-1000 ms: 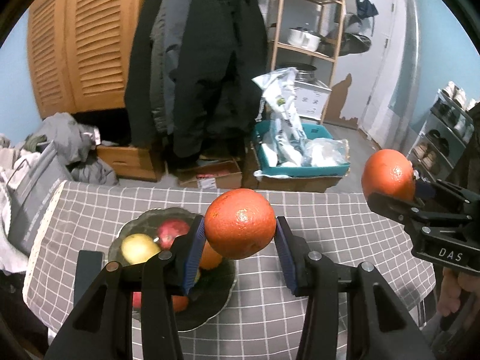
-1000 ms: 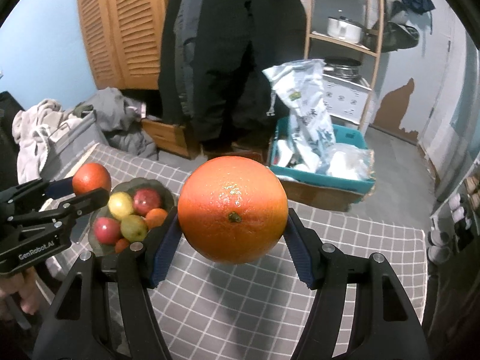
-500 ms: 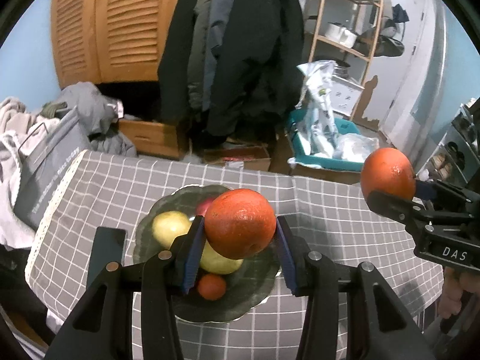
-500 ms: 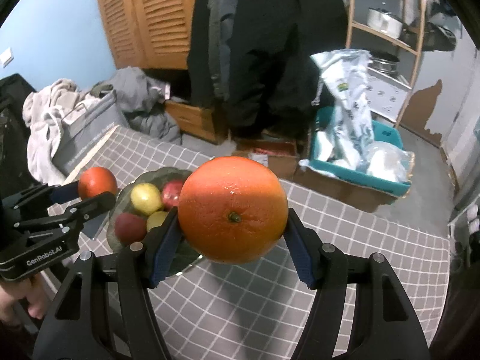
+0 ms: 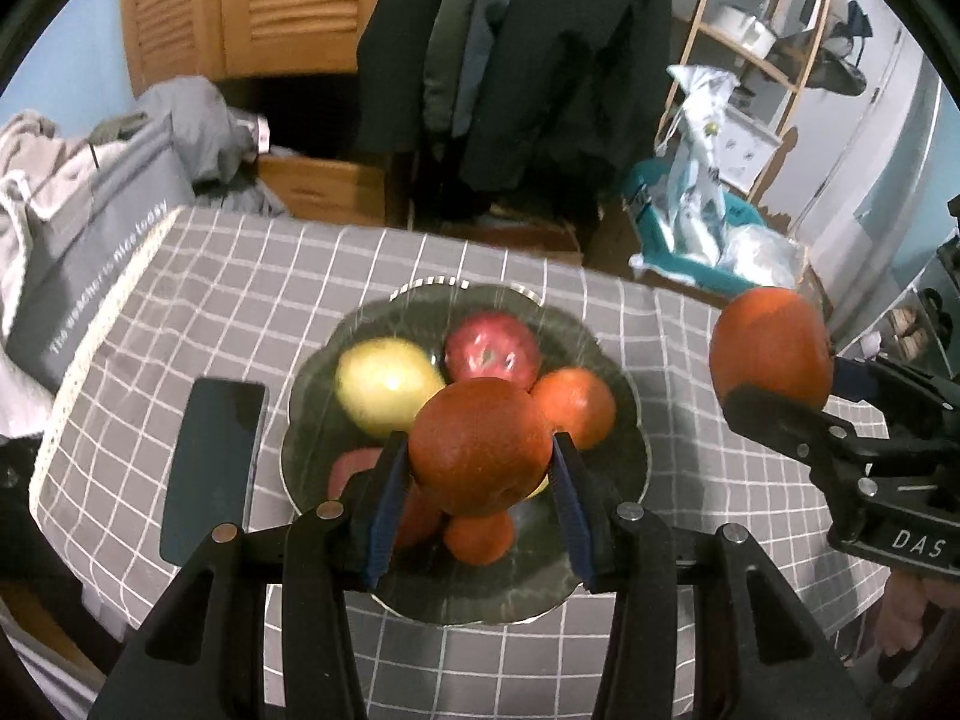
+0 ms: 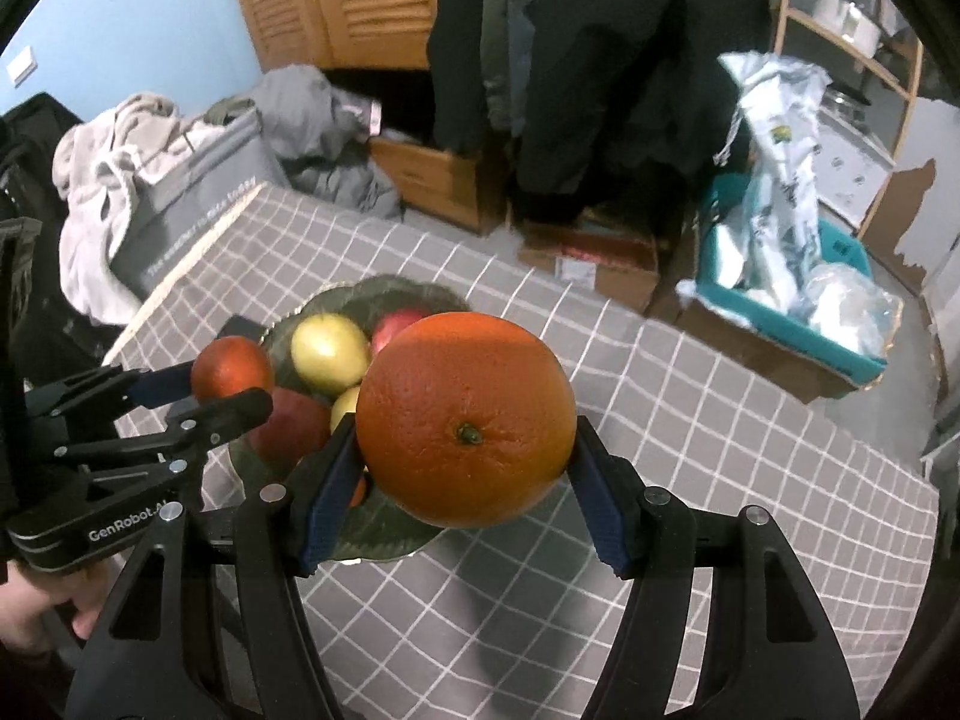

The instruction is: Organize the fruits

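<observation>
Oranges were held clear of the table, one in each tool: the smaller orange (image 5: 480, 444) clenched in the left gripper (image 5: 477, 483) directly above the dark fruit bowl (image 5: 627, 480), the large orange (image 6: 465, 425) clamped in the right gripper (image 6: 465, 495) beside the bowl over the checked cloth (image 6: 750, 468). Lowering the smaller one into a gap between the yellow fruit (image 5: 384, 384) and red apple (image 5: 492, 348) before releasing would probably keep the pile from rolling.

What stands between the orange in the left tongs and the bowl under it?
No separate obstacle: the small orange in the left tongs hangs over the bowl, but piled fruit fills much of it.
</observation>
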### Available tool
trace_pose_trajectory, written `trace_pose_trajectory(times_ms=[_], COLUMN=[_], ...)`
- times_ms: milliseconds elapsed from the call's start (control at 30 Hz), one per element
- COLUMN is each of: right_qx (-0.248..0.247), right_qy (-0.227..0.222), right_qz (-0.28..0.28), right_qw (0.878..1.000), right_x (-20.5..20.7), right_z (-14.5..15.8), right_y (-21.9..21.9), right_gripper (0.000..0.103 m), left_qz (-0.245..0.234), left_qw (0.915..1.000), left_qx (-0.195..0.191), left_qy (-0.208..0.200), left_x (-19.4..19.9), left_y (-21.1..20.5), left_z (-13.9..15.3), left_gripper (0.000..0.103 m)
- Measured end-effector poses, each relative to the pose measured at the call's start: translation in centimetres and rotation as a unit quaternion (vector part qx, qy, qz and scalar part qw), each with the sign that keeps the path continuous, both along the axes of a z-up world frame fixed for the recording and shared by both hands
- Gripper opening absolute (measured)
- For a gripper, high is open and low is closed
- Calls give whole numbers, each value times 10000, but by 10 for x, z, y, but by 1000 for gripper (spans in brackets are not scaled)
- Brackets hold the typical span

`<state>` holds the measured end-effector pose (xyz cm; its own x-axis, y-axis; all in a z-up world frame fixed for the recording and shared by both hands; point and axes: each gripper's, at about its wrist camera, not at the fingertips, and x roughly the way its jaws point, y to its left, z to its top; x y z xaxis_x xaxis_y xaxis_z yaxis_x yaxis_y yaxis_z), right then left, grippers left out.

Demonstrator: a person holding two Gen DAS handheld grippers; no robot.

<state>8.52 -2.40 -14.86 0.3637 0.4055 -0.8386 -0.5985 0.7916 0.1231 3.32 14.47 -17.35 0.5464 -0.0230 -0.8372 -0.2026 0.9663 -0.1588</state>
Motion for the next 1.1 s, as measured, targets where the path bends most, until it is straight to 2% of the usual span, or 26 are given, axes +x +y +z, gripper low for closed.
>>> trace_pose_trajectory(times_ms=[333,733,833,900,967,1067,1100], right_qx=[-239,-415,-494,-510,-480,-193,-172], right_qy=[543,888,927,983,1007,874,825], right_qz=[162,440,445,431,393,327,320], right_qw=[9981,9942,9935,9929,9930,9954,9959], right_x=[3,-1,-1,0,1,3,4], right_z=[-48,-70,-75,-79,-80,-67,-63], right_y=[19,35,38,38,38,34,33], right_gripper=[67,69,69,69,71,82,82], left_qz=[151,295,337,358,368,395,405], left_qw=[9992,9977,9975,9976,9978,9976,9975], left_qx=[-103,-345,-387,-380,-373,-402,-414], left_qy=[342,497,488,444,404,410,409], left_x=[6,8,7,7,6,6,6], left_y=[10,19,22,23,23,25,25], left_z=[-27,-37,-38,-35,-33,-32,-32], left_gripper=[47,47,57,67,67,67,68])
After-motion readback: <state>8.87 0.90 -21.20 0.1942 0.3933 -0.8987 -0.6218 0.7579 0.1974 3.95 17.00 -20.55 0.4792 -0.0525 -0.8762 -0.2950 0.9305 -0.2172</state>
